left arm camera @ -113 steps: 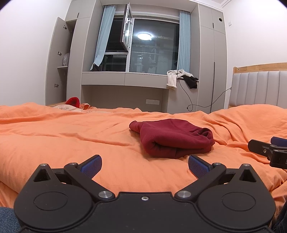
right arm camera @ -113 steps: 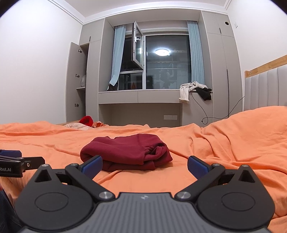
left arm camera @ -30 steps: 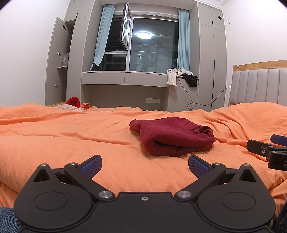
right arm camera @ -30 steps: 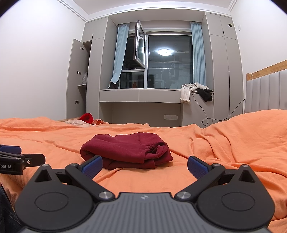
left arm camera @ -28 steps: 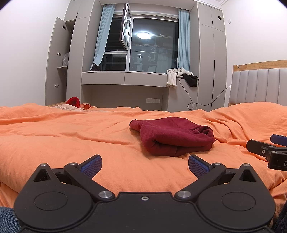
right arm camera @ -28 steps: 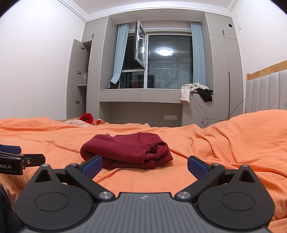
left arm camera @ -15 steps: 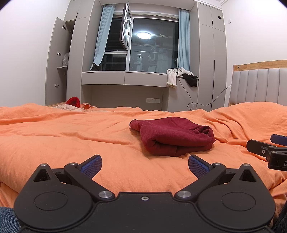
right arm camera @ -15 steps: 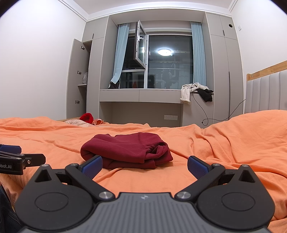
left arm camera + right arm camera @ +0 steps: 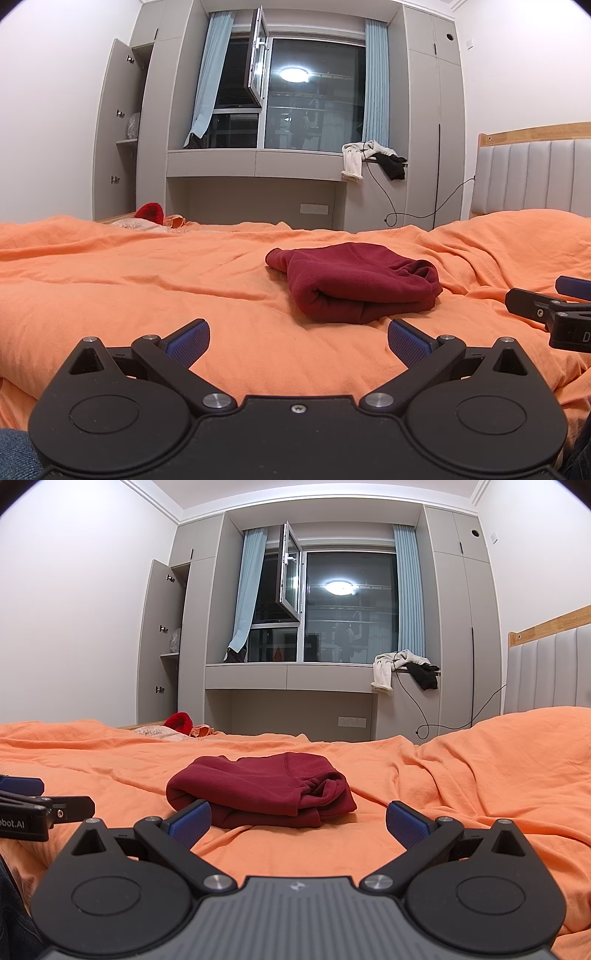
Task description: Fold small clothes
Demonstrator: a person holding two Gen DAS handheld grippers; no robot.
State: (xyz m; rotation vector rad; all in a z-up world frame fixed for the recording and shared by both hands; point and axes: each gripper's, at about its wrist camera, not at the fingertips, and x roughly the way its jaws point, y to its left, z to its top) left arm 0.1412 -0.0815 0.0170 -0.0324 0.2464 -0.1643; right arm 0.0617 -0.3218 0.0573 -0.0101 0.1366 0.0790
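A dark red garment (image 9: 354,282) lies folded in a compact bundle on the orange bedsheet (image 9: 147,280); the right wrist view shows the same garment (image 9: 266,790) from the other side. My left gripper (image 9: 297,338) hovers open just short of it, nothing between its blue pads. My right gripper (image 9: 297,819) is open too, its left pad close to the bundle's near edge. Each gripper shows in the other's view: the right gripper (image 9: 550,306) at the right edge, the left gripper (image 9: 40,810) at the left edge.
A red item and a pale cloth (image 9: 149,214) lie at the bed's far left edge. The padded headboard (image 9: 535,177) rises on the right. Beyond the bed stand grey wardrobes, a window ledge with white and black clothes (image 9: 373,157), and a hanging cable.
Since 3.8 s ago both cameras have tipped slightly; over the last second nothing has visibly moved.
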